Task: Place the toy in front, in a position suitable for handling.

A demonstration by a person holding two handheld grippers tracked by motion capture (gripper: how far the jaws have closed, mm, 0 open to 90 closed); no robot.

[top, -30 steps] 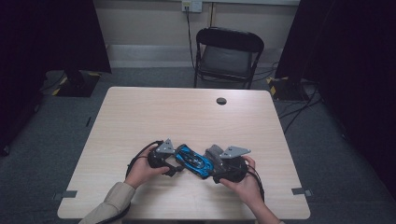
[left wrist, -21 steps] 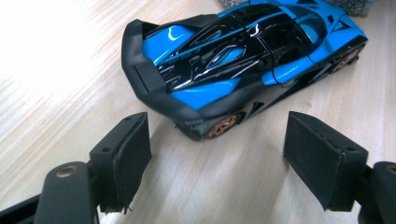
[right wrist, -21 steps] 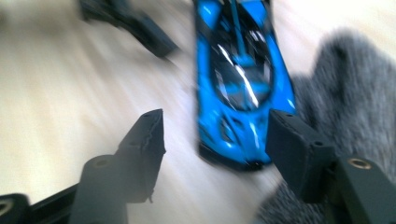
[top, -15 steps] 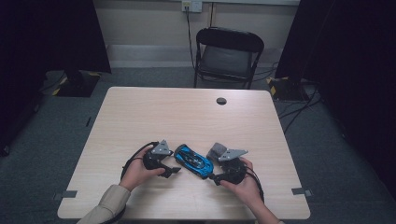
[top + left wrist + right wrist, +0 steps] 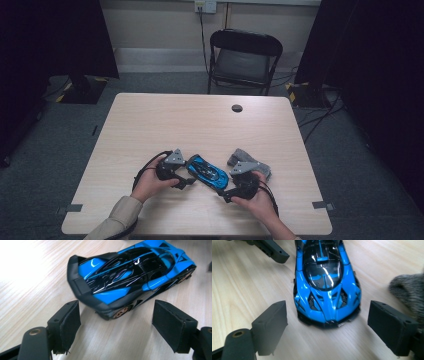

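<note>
A blue and black toy sports car (image 5: pixel 206 171) stands on the light wooden table (image 5: pixel 200 125) near its front edge, between my two grippers. My left gripper (image 5: pixel 186 179) sits at the car's rear (image 5: pixel 100 302) and is open, its pads (image 5: pixel 66 322) clear of the bodywork. My right gripper (image 5: pixel 226 192) faces the car's nose (image 5: pixel 327 315). Its jaws have just been opening and stand open. The nose lies between the pad tips (image 5: pixel 272 322) with a gap on each side.
A grey fuzzy cloth (image 5: pixel 262 170) lies just right of the right gripper, also at the right edge (image 5: pixel 409 290) of the right gripper view. A small black round disc (image 5: pixel 237 108) sits far back on the table. A black folding chair (image 5: pixel 243 57) stands behind the table.
The right gripper has sunk a little toward the table and drawn slightly toward the near edge. The left gripper and the car have stayed put.
</note>
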